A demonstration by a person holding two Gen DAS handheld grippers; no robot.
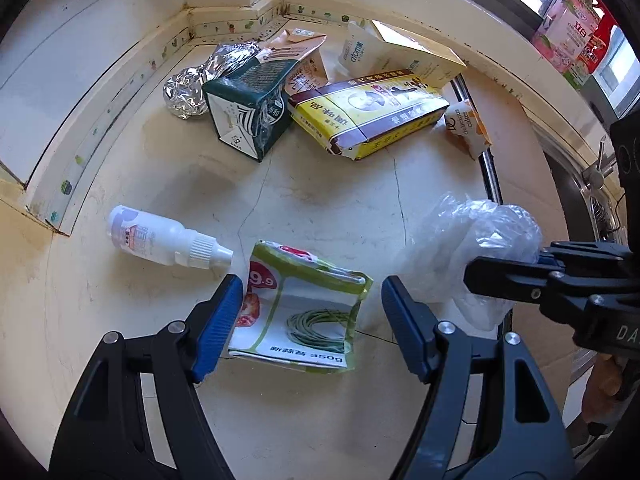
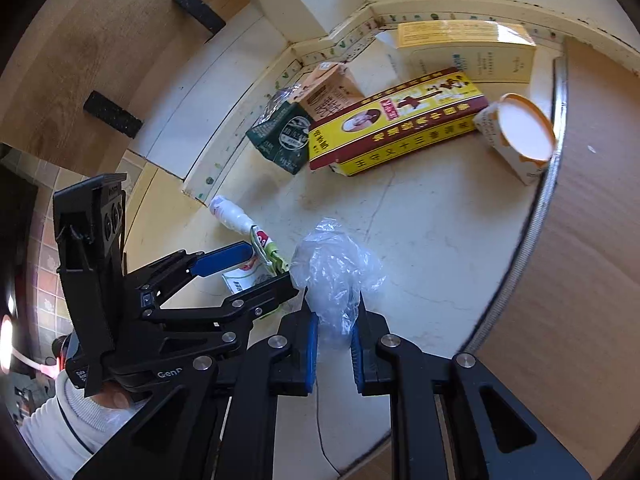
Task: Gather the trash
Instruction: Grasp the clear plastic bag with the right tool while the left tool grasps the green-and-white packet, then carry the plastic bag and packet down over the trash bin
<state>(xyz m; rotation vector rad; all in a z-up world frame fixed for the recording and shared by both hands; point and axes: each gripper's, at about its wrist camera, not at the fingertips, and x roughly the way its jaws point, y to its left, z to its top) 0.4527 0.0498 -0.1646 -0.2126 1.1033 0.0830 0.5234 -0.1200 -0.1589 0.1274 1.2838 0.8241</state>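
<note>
Now, left wrist view: your left gripper (image 1: 312, 320) hangs over the cream countertop (image 1: 360, 208) w/ jaws well apart, and the green-and-white printed food pouch (image 1: 298, 312) lies flat between the blue pads, untouched. Its long axis runs roughly across the gap, the torn top edge twd the far side, so closing should catch it across its width. A small white plastic squeeze bottle (image 1: 168, 240) lies just beside the pouch's upper left corner, nozzle pointing at it. Your right gripper (image 1: 472, 276) comes in from the right, clamped on a crumpled clear plastic bag (image 1: 476, 240).

Right wrist view: the pads are pinched on the bag's (image 2: 336, 276) lower part, the rest bunched above the tips of the right gripper (image 2: 335, 344). The left gripper (image 2: 256, 268) sits to its left, straddling the pouch (image 2: 248, 272). Left hand is the nearer one for the pouch; the yellow-and-maroon carton (image 2: 396, 124) and other litter lie well apart, toward the back wall.
</note>
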